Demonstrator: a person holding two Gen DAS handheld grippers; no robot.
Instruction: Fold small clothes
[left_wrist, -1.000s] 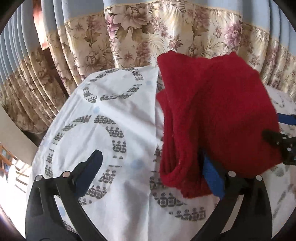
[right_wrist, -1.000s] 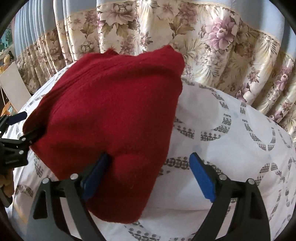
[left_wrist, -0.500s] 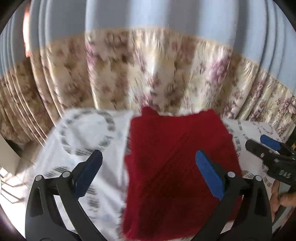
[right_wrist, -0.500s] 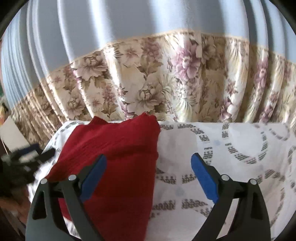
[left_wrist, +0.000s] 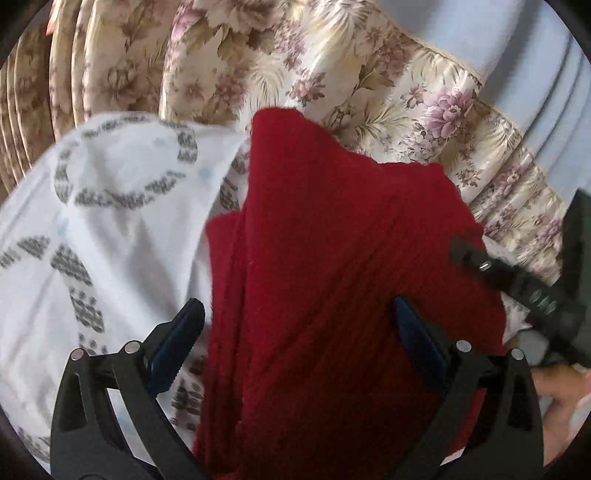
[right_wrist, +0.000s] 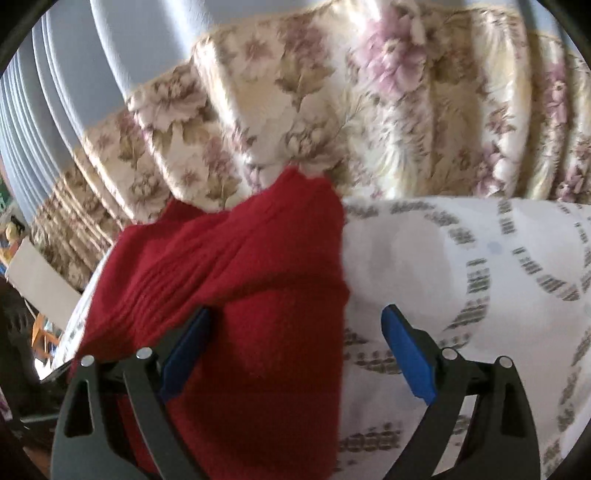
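Your left claw (left_wrist: 295, 354) is wide open and holds nothing. The red knit top (left_wrist: 332, 277) lies right under it, filling most of the gap between its two blue pads (left_wrist: 417, 347), with the left pad just off the cloth's left edge. Your right claw (right_wrist: 295, 350) is wide open too, and it is empty. The red knit top (right_wrist: 240, 295) lies under its left pad and across half the gap; the right pad hangs over the white sheet with grey rings (right_wrist: 461, 266).

The top looks already doubled over into a thick bundle, with folded layers showing along its left side. So you seem to be between folds, with both claws free above the cloth. It is hard to say how many folds are left.

For the next move, you need to pick a spot to pinch. Each claw should come down on the near edge of the top, one on each side. Close on all the layers together, so none slips out. Then you can lift and lay the near part over the far part, toward the flowery curtain (left_wrist: 351, 81).
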